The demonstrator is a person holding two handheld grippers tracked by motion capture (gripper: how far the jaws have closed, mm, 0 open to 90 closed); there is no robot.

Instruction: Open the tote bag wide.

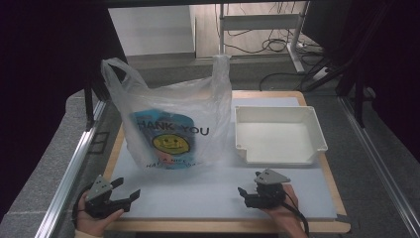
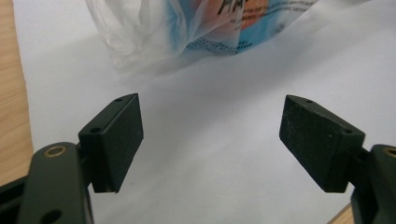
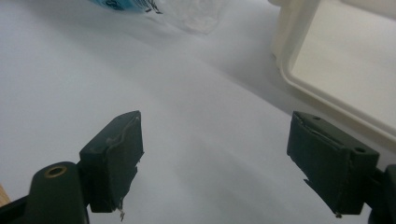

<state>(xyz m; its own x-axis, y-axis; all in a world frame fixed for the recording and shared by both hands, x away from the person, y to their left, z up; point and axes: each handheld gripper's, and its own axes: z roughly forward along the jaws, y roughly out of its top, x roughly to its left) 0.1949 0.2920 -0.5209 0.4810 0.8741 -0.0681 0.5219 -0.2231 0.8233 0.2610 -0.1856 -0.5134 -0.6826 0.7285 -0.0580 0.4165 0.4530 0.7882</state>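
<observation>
— Two big things sit ahead of us on the tabletop [image 1: 223,198]: the plastic bag [image 1: 173,124], standing upright at centre-left with both handle loops up, and the white tray [image 1: 317,129] just beside it on its right, apparently empty.

— So we judge the job as getting whatever is in the bag over into that tray?

— That is our reading. Something blue shows through the film behind the smiley print, low in the bag; we cannot tell what it is.

— Where are we now?

— Near the front edge. Our left gripper [image 1: 126,191] rests at the near left corner, jaws apart with nothing between them, aimed at the bag's bottom corner [image 2: 154,42]. Our right gripper [image 1: 247,191] sits in front of the tray, jaws also apart and empty, the tray's rim [image 3: 299,79] just ahead on its right.

— How do we do this step well?

— We think each gripper should take one handle loop: left on the near-left loop [image 1: 116,69], right on the taller loop [image 1: 221,64]. Pinch the film itself, high up, so the mouth opens when we draw the loops apart.

— What could go wrong?

— Thin film slips and crumples. If we clamp low on the body we may trap the contents or tip the bag toward the tray. We should rise first, then close in level.
</observation>
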